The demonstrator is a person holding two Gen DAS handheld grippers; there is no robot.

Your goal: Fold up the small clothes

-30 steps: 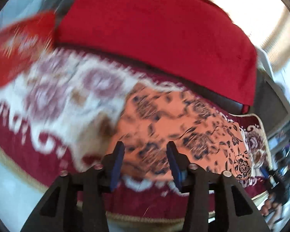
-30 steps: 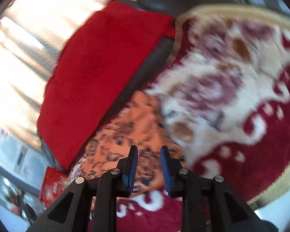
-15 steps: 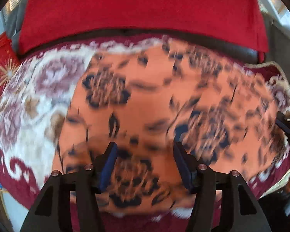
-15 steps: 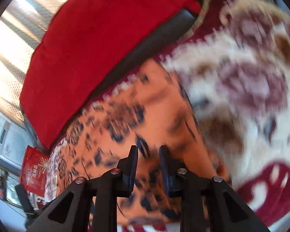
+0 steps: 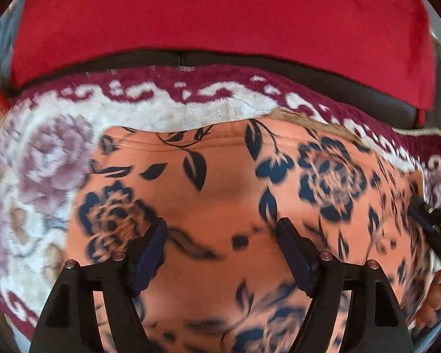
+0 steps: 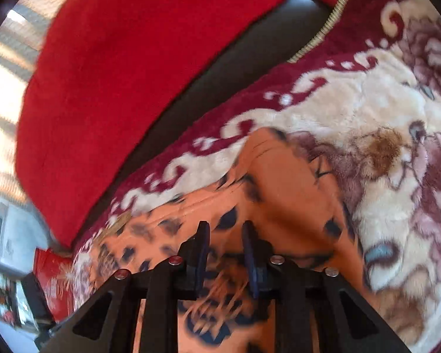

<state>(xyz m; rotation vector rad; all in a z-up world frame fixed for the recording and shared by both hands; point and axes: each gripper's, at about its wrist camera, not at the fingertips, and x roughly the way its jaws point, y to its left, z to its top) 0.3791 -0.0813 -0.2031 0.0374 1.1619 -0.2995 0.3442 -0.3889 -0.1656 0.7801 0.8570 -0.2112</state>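
Lying garment: orange floral cloth [image 5: 226, 206] spreads flat on the plush blanket [image 5: 44, 176], hemmed edge toward the red cushion [image 5: 220, 14].
Surface: blanket patterned maroon and cream.
Left tongs [image 5: 220, 250]: spread wide, released, low over the cloth.
Right tongs [image 6: 225, 253]: narrow gap, cloth behind; grasp unclear.

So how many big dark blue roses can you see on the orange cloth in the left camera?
2 clear ones on the orange cloth: one rose near its left edge, one rose toward the right. Blurry blue shapes lower down may be more.
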